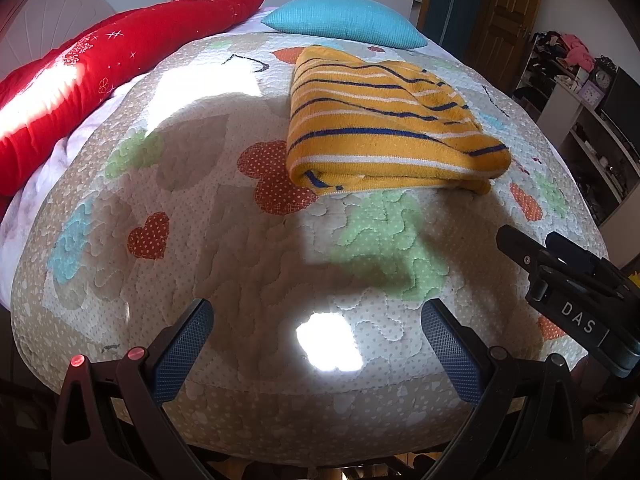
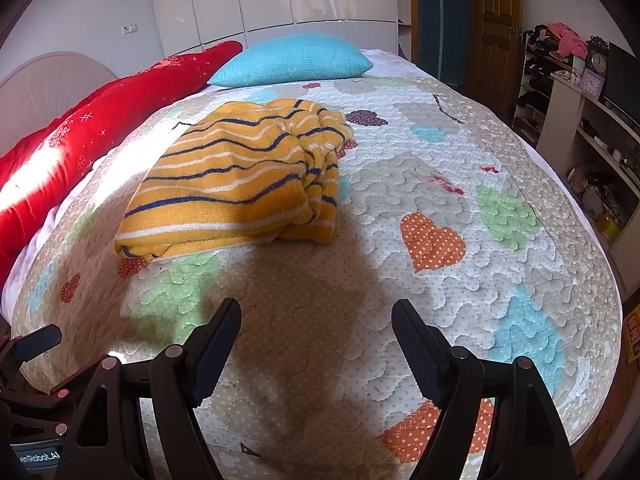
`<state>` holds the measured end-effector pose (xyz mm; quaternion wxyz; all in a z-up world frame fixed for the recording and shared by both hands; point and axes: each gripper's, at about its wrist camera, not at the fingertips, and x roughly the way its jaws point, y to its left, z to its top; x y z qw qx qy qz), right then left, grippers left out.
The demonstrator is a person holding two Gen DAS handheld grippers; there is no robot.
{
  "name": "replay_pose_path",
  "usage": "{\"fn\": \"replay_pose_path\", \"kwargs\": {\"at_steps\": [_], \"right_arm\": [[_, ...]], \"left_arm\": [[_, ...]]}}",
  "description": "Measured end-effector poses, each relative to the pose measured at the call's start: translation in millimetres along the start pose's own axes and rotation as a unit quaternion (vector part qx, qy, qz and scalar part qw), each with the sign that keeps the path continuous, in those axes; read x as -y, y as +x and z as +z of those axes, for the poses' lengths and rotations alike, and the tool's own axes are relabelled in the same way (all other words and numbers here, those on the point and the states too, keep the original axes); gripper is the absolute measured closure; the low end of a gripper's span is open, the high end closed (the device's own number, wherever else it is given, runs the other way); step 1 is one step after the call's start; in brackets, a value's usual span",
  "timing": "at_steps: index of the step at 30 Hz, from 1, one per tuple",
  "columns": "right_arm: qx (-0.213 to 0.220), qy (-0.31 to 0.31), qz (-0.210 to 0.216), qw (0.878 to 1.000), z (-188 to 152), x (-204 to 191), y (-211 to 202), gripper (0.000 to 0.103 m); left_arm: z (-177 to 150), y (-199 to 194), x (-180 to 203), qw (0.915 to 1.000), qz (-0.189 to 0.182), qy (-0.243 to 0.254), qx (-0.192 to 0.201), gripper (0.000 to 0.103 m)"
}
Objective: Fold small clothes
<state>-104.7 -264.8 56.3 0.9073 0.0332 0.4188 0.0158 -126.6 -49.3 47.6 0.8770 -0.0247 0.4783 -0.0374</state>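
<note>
Bedroom scene: a bed under a heart-patterned quilt (image 2: pixel 440 168), with a red duvet (image 1: pixel 100 64) along its left side, a turquoise pillow (image 2: pixel 292 60) at the far end and cluttered shelves (image 1: pixel 592 128) to the right. Folded into a thick, roughly rectangular bundle, the yellow striped garment (image 1: pixel 384 124) lies on the quilt ahead of both tools and touches neither. Left gripper (image 1: pixel 316 340): jaws apart, empty, hovering over bare quilt at the near edge, the garment ahead and slightly to its right. Right gripper (image 2: pixel 316 336): jaws likewise apart and empty, the garment ahead and to its left. The bundle thus sits between the two lines of approach, with neither gripper clearly nearer. Its long axis appears to run away from the cameras, toward the pillow. One side shows bunched, uneven layers in the right wrist view, so the fold is judged largely complete but somewhat untidy along that side.
</note>
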Motion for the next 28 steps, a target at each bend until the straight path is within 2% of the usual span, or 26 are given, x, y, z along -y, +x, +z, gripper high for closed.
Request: {"fn": "replay_pose_path", "kwargs": {"at_steps": [14, 17, 21, 28], "right_arm": [[0.007, -0.004, 0.003, 1.0, 2, -3, -4, 0.021], [0.013, -0.019, 0.005, 1.0, 9, -10, -4, 0.02], [0.021, -0.04, 0.005, 0.999, 22, -22, 0, 0.019], [0.018, -0.04, 0.011, 0.999, 38, -27, 13, 0.019]], "left_arm": [[0, 4, -2, 1.0, 0.0, -0.002, -0.005, 0.0], [10, 7, -6, 1.0, 0.0, 0.0, -0.002, 0.0], [29, 6, -10, 0.9996, 0.008, 0.005, 0.025, 0.0], [46, 10, -20, 0.9994, -0.009, -0.003, 0.033, 0.0]]}}
